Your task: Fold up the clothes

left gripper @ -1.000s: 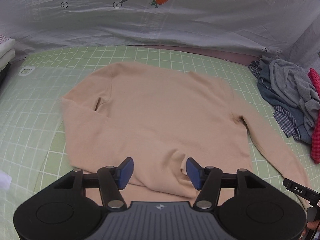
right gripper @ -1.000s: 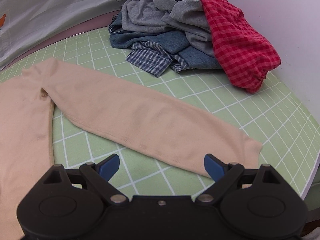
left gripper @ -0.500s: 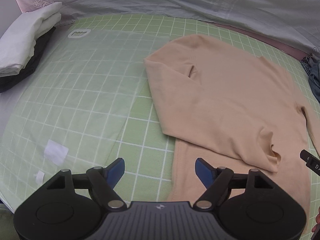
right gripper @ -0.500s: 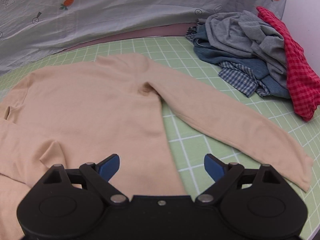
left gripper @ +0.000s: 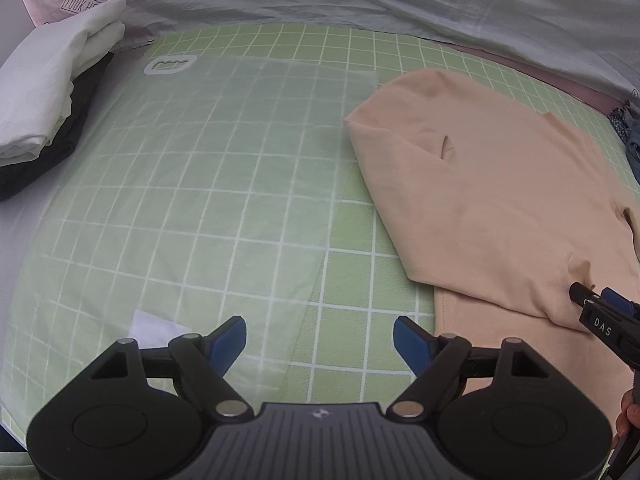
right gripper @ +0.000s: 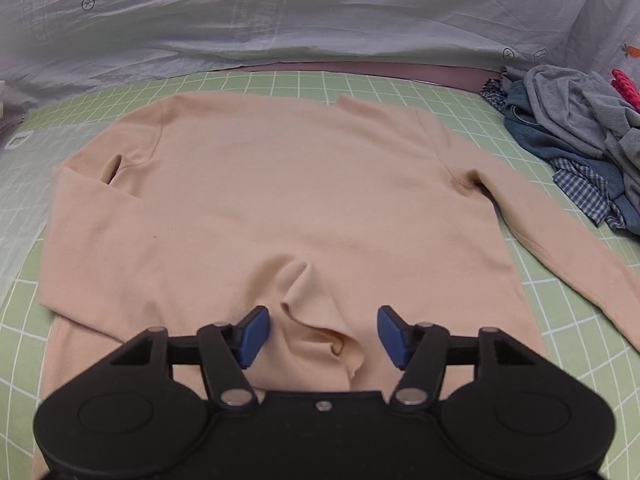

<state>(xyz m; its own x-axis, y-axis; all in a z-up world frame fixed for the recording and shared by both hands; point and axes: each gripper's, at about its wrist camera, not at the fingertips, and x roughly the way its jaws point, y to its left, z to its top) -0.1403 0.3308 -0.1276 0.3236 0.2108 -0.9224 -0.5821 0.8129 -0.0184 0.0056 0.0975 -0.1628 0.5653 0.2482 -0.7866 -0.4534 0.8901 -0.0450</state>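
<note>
A beige long-sleeved top (right gripper: 288, 200) lies flat on the green grid mat (right gripper: 560, 312). Its left sleeve is folded across the body, with the cuff (right gripper: 320, 336) bunched near the hem. Its right sleeve (right gripper: 568, 256) stretches out to the right. My right gripper (right gripper: 320, 336) is open, its blue pads either side of the cuff, just above it. My left gripper (left gripper: 320, 340) is open and empty over bare mat, left of the top (left gripper: 500, 208). The right gripper's tip (left gripper: 600, 312) shows at the right edge of the left wrist view.
A pile of unfolded clothes (right gripper: 580, 140), grey, blue, checked and red, sits at the mat's right. Folded white and black garments (left gripper: 48, 100) are stacked at the far left. A translucent sheet (left gripper: 192, 184) covers the mat's left part. A carrot-print cloth (right gripper: 320, 20) hangs behind.
My left gripper has let go of the sleeve cuff, opened wider and swung left over bare mat. My right gripper has swung left from the outstretched sleeve to the bunched cuff.
</note>
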